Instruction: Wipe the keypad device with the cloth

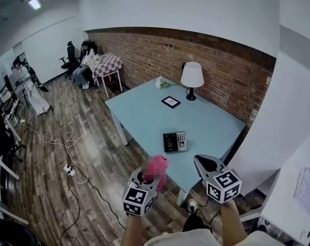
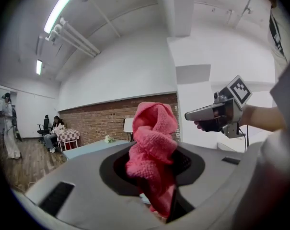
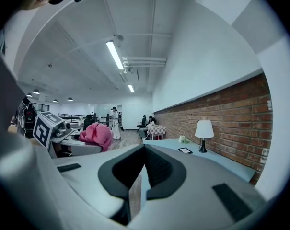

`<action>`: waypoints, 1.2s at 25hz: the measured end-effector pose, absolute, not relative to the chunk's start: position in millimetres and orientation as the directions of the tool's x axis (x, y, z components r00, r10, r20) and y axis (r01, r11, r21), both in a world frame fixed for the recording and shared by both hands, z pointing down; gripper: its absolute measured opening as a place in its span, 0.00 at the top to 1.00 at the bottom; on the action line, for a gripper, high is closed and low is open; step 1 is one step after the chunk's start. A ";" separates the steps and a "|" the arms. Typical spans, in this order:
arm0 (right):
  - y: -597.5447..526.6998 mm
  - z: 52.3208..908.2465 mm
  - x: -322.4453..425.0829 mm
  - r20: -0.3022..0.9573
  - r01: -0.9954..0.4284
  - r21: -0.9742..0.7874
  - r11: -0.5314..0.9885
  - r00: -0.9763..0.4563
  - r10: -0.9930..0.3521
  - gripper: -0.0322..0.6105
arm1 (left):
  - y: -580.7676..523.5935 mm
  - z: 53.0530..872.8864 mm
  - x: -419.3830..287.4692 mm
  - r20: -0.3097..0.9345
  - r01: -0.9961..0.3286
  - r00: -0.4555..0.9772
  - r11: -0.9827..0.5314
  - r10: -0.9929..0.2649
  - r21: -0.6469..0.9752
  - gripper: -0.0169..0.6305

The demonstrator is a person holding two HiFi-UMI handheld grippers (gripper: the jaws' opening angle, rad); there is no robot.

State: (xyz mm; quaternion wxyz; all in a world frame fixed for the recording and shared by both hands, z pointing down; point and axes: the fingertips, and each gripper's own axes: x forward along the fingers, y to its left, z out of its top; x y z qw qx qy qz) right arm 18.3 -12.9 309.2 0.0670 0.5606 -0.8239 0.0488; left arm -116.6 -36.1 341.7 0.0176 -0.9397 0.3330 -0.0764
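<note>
Brown wood planks make up the floor (image 1: 52,188) on the left, where a pale cable (image 1: 67,140) loops across the boards to a white power strip (image 1: 69,169). At the back a person (image 1: 84,63) sits by a small checked table (image 1: 106,64) against the brick wall (image 1: 216,70).

Next comes the light blue table (image 1: 139,111). A small green-and-white bundle (image 1: 162,84) sits at its far corner. A dark-framed tablet (image 1: 170,102) lies flat a little in from the far edge, with a white-shaded lamp (image 1: 191,78) standing upright just beside it, close to the wall. The keypad device (image 1: 174,141) lies flat toward the near corner, a little in from the near left edge and well apart from the tablet.

In front of that near corner is the left gripper (image 1: 152,178), clear of the table top. Its jaws are clamped on the pink cloth (image 1: 157,169), which bunches up in folds above them. The cloth is not touching the keypad device.

Just to the right is the right gripper (image 1: 208,164), held at about the same level and pointing toward the table. Its jaws are pressed together with nothing between them, and it touches neither the table nor the device.
</note>
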 end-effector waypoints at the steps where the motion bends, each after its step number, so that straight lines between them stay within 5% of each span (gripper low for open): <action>1: -7.0 303.0 16.0 0.158 -0.931 -0.002 0.366 -0.361 -0.919 0.96 | -31.1 334.9 -119.7 0.125 -0.620 0.769 -0.779 -0.627 -0.094 0.74; 30: 41.3 272.2 -0.6 0.147 -0.916 0.086 0.392 -0.377 -0.914 0.96 | 21.0 283.5 -126.7 0.076 -0.616 0.765 -0.760 -0.640 -0.207 0.75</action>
